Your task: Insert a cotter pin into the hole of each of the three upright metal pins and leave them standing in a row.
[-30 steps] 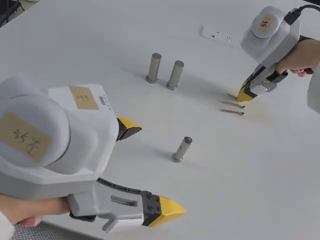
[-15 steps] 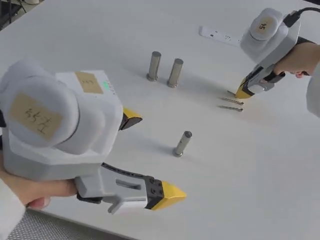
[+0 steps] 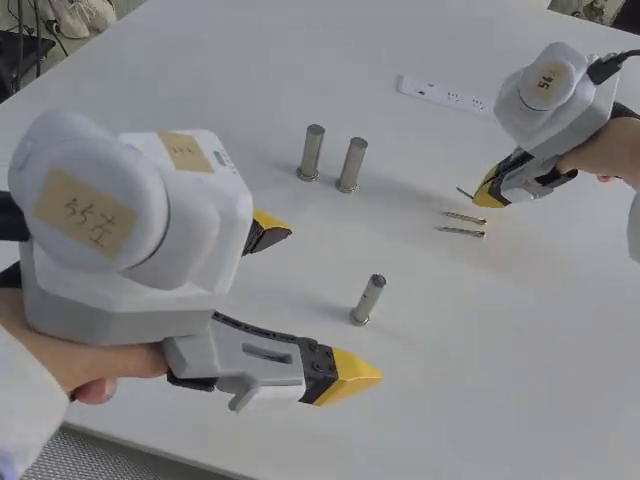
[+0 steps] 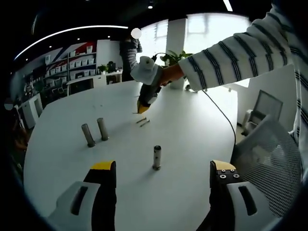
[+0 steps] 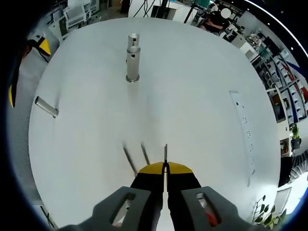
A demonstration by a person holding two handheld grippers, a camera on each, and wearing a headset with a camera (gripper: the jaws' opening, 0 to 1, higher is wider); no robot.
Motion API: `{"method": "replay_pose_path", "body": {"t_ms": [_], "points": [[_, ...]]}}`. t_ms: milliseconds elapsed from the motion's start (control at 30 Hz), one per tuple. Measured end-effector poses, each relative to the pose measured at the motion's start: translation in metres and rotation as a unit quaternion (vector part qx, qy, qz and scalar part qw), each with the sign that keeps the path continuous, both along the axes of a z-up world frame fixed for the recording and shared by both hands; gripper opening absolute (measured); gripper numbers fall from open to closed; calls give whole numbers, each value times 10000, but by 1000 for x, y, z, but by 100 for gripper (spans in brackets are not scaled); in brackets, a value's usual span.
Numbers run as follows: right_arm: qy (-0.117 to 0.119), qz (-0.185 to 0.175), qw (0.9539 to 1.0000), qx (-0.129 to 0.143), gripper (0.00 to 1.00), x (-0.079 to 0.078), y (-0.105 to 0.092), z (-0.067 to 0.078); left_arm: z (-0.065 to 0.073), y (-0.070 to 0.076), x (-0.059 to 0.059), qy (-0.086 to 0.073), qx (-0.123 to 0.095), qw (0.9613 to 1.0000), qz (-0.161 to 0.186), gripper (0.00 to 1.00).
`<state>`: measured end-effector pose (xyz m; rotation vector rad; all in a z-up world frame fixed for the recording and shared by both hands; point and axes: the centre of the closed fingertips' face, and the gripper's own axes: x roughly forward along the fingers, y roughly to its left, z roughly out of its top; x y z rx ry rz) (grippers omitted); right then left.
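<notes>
- The right gripper (image 3: 489,196) seems to have come up a touch off the worktop (image 3: 520,330) in the last second. The gap between its tip and the two loose cotter pins (image 3: 462,224) looks a little wider. The headset has shifted too, so any rise is small.
- Its fingers (image 5: 151,169) are pressed together on one cotter pin (image 5: 165,153), which juts straight out from between the yellow tips. In the head view it pokes toward 9 o'clock from the tip.
- The loose cotter pins lie side by side on the worktop at about 7 o'clock of that tip, near it but apart from it.
- The metal pins stand where they stood. A close pair of metal pins (image 3: 352,165) is upright near the middle of the worktop. The lone metal pin (image 3: 367,299) is upright well apart from them, toward 6 o'clock.
- The left gripper (image 3: 328,303) still hovers at the near edge, its fingers spread wide and holding nothing. In the left gripper view the lone metal pin stands just ahead, between them.
- What this means: the first cotter pin is picked up and none is in a hole yet. The next move is probably to carry it to a metal pin's hole, perhaps with the left gripper steadying the lone metal pin. That pin stands out of line, so the row is yet to be made.
</notes>
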<state>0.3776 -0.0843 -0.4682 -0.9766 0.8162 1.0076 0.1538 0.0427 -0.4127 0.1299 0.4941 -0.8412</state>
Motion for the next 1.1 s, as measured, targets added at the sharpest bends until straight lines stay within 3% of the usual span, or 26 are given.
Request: {"method": "replay_pose_path", "body": {"t_ms": [67,167,200,300,467,533,633,800,900,1000,1100], "points": [[-147,46,9994,302,0,-2,4,11,1,-1,1,-60,52,10000,-43,77],[-322,57,9984,472,0,3,1,18,3,-1,2,-93,92,9999,-74,77],[-466,66,9966,678,0,-1,4,25,4,-2,2,-114,98,9998,-86,77],[-662,88,9934,927,0,-15,3,38,7,-3,4,-180,123,9997,-121,77],[-1024,256,9882,1106,0,-45,1,55,9,-6,5,-220,120,9995,-176,76],[-1132,305,9864,1151,0,-59,1,61,8,-5,7,-130,95,9998,-136,74],[-1253,325,9834,1270,0,-75,2,67,8,-5,9,22,-105,9999,-41,70],[-1533,295,9761,1509,0,-104,7,84,18,-7,14,112,-477,9988,39,65],[-1705,334,9724,1556,0,-117,12,93,27,-12,17,375,-926,9949,120,60],[-1826,356,9690,1626,0,-127,17,99,41,-16,23,379,-1286,9909,122,57],[-1959,359,9660,1651,0,-135,21,105,47,-19,30,332,-1315,9907,129,54]]}}
